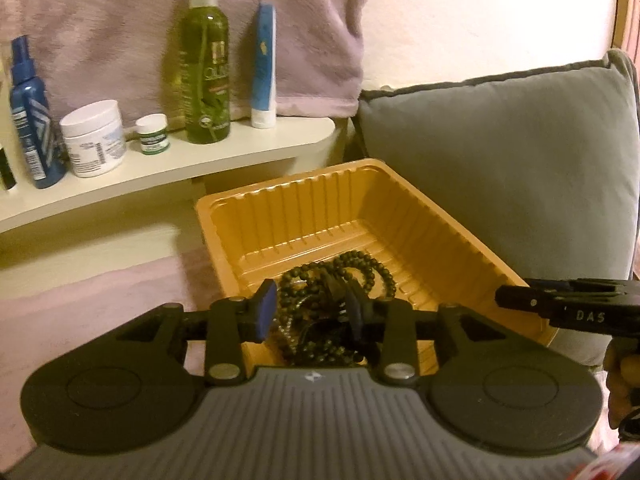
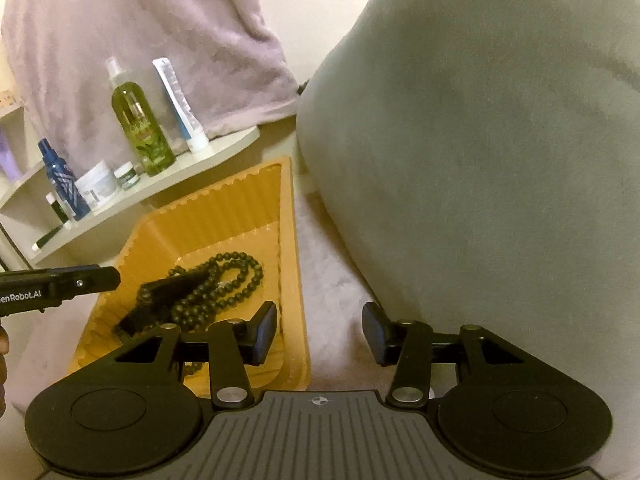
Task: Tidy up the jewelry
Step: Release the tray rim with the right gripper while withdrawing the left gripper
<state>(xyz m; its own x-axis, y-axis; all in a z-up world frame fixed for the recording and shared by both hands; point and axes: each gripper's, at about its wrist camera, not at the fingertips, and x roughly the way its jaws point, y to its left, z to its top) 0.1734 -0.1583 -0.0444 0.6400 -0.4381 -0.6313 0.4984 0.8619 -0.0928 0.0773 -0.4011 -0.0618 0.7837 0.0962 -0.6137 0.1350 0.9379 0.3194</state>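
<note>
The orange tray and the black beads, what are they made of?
The orange tray looks like thin moulded plastic: its ribbed walls shine glossy. The black beads are small, round and mostly dull with faint glints. They could be wood, stone or plastic; the pictures cannot settle which.

Both views are lit dimly by warm, yellowish indoor light. Soft blur is seen throughout. Straight lines are bent by fisheye distortion, and the corners are darkened.

bed surface (image 1: 100,280): pinkish fuzzy cover, bearing orange tray (image 1: 224,216) and grey cushion (image 1: 500,168) | white shelf (image 1: 168,168): carrying green spray bottle (image 1: 206,68), blue tube (image 1: 264,64), two white jars, blue bottle (image 1: 30,112)
</note>
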